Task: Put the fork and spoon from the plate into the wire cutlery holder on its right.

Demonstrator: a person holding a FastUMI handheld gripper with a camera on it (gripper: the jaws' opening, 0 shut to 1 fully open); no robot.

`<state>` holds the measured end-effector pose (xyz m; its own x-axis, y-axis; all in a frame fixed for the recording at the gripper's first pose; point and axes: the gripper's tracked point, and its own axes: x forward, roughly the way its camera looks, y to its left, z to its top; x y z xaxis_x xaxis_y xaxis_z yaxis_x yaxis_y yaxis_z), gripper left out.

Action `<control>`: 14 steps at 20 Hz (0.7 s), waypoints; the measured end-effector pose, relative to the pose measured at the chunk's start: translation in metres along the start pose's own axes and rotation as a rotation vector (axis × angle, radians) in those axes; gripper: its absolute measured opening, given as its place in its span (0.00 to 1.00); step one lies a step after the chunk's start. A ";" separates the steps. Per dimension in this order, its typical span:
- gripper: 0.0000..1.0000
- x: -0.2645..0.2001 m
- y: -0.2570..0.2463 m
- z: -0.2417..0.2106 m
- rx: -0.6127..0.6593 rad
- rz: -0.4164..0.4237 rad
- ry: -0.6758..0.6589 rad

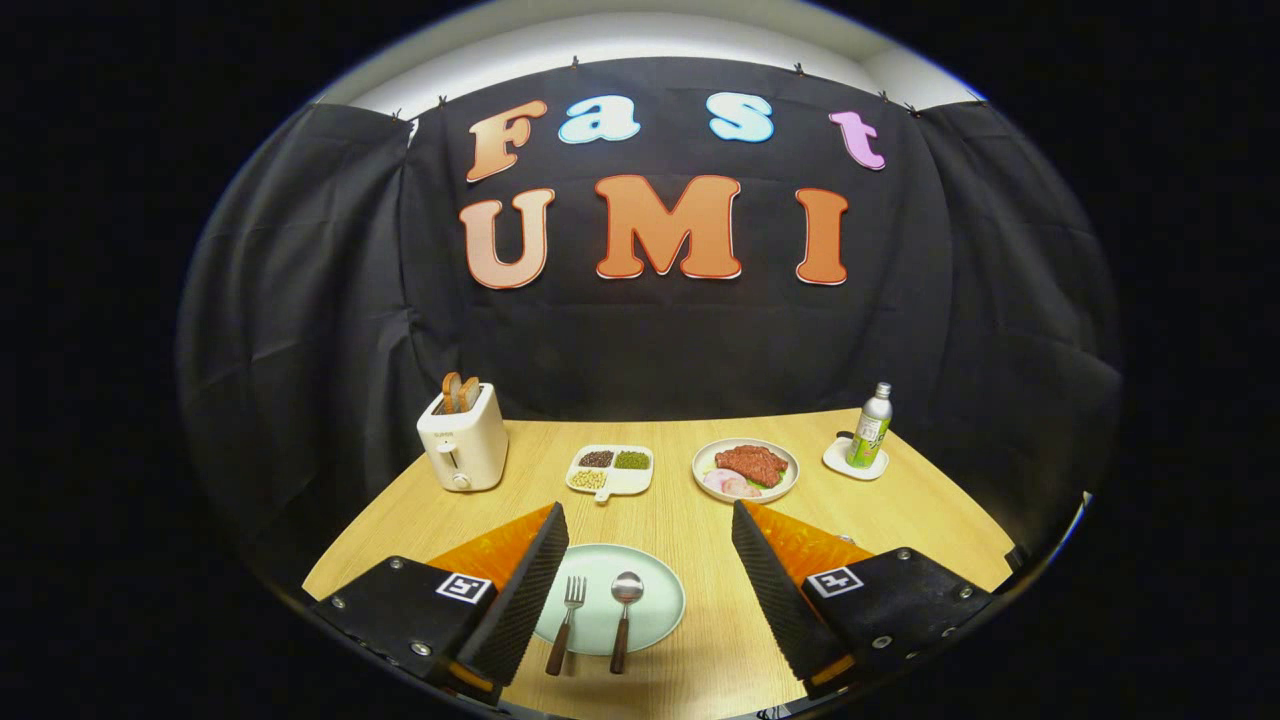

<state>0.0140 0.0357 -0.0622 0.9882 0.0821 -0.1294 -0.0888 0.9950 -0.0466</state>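
Two pieces of cutlery lay side by side on a pale green plate (655, 600): a fork (567, 620) on the left and a spoon (622, 615) just beside it on the right, apart from each other. Both had dark brown handles pointing toward the gripper (648, 590), and those handles ran out past the plate's near rim onto the wooden worktop (900, 510). The gripper hung above the worktop with its jaws spread wide and nothing held; the plate sat between the fingers, partly hidden behind the left one, with the fork and spoon closer to the left finger than to the right.

Beyond the fingers stood a row of other things. A cream toaster (463, 440) with slices of toast (460, 392) standing up in its slots was far left. To its right came a white divided dish (611, 472) with dark, green and pale yellow contents in separate compartments. Next was a round plate of food (746, 470) carrying a reddish slab of meat and pinkish slices. Far right, an upright metal bottle (870, 427) with a green label stood on a small white coaster (853, 462). All were well apart from the gripper.
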 end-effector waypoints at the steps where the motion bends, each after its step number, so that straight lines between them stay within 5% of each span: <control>1: 0.98 0.003 0.002 -0.006 0.000 0.001 0.012; 14: 0.99 0.056 0.023 -0.126 -0.073 0.049 0.223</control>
<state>0.0518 0.0560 -0.1957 0.9312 0.1077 -0.3484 -0.1529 0.9826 -0.1051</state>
